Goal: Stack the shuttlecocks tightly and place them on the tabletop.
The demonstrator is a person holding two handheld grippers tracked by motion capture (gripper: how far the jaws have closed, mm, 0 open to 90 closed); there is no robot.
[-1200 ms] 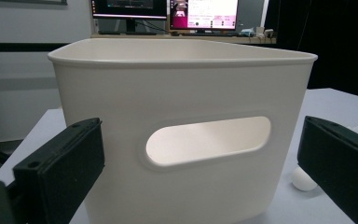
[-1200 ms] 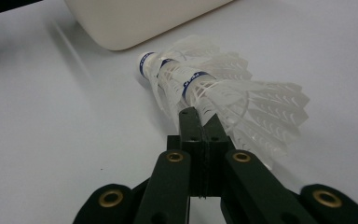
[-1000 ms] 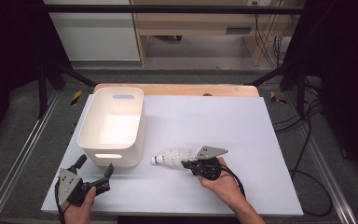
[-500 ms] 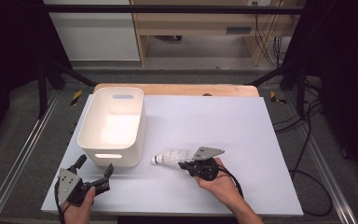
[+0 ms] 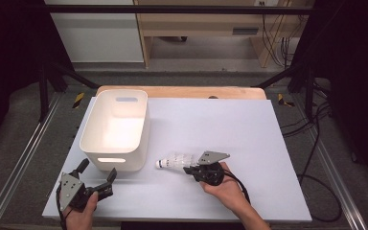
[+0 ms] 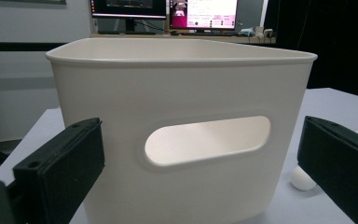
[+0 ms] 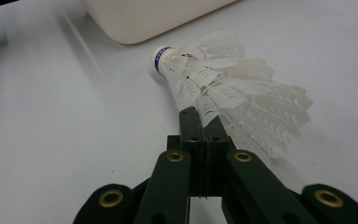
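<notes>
Near the table's point(image 5: 249, 124) front edge, right of the white bin point(image 5: 116, 129), the shuttlecock point(image 5: 175, 160) lies with its feather skirt pinched in the right gripper's point(image 5: 195, 168) closed jaws. Left gripper point(image 5: 97, 178) gapes wide, holding nothing.

One white bin point(image 5: 117, 129), one stack of shuttlecocks point(image 5: 175, 161), two hand-held grippers.

The bin point(image 5: 116, 128) is sitting on the tabletop's point(image 5: 249, 124) left half, with the shuttlecock point(image 5: 175, 161) lying just right of its near corner.
</notes>
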